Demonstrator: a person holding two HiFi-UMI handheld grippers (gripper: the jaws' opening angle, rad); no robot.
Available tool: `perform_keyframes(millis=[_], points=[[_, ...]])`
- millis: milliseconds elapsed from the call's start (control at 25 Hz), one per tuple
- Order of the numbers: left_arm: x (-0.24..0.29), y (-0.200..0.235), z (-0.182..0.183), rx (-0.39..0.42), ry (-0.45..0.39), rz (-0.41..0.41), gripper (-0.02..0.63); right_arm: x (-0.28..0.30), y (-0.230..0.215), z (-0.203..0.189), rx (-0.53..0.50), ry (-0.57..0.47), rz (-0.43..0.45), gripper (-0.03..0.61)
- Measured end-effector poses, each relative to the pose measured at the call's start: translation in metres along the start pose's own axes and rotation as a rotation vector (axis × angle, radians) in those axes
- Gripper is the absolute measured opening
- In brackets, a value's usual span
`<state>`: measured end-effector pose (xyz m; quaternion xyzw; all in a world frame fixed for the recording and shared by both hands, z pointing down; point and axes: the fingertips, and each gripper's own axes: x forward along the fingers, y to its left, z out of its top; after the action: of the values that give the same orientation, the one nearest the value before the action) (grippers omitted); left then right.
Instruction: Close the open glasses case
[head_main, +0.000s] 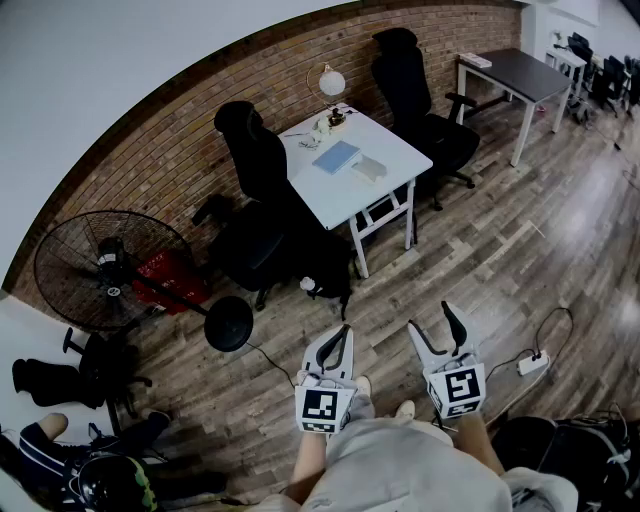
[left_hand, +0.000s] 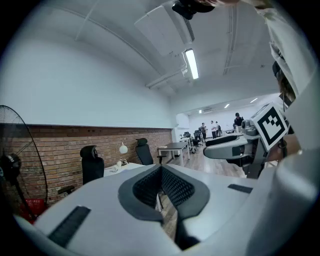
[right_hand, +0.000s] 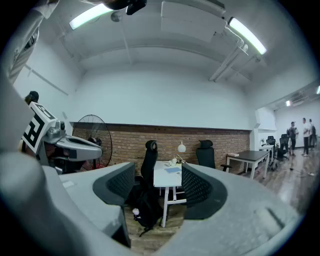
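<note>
Two grippers held up over the wood floor, the case well away on the far table.

My left gripper (left_hand: 161, 168) has its two grey jaws pressed together on nothing; my right gripper (right_hand: 159, 185) has its two jaws spread apart, with only the room showing between them. Past them, one black bag (head_main: 328, 282) sits on the floor by the one white rectangular table (head_main: 330, 195), which has two black office chairs, one (head_main: 255, 150) on its left and one (head_main: 410, 80) behind it. On that table I count one flat blue book (head_main: 336, 157), one round white-shaded lamp (head_main: 331, 82) and, just beside the book, what looks like the pale boxy glasses case (head_main: 368, 168). It is too small to tell its lid or contents. Farther off stands one dark table (head_main: 520, 75).
</note>
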<state>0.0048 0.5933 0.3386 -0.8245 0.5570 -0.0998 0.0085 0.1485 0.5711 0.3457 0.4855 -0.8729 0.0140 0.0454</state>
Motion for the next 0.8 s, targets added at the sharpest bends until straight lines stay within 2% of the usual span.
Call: perform_keyframes(millis=[240, 400, 640, 800], points=[[0.005, 0.019, 0.001, -0.007, -0.004, -0.005, 0.005, 0.018, 0.01, 0.008, -0.005, -0.017, 0.017, 0.291], [0.018, 0.036, 0.002, 0.022, -0.052, -0.04, 0.005, 0.039, 0.014, 0.004, -0.006, -0.002, -0.002, 0.291], [0.038, 0.073, -0.004, -0.001, -0.006, -0.065, 0.005, 0.079, 0.024, 0.007, -0.01, 0.026, -0.023, 0.291], [0.05, 0.098, -0.003, 0.011, -0.033, -0.085, 0.005, 0.103, 0.03, 0.007, -0.016, 0.036, -0.034, 0.293]])
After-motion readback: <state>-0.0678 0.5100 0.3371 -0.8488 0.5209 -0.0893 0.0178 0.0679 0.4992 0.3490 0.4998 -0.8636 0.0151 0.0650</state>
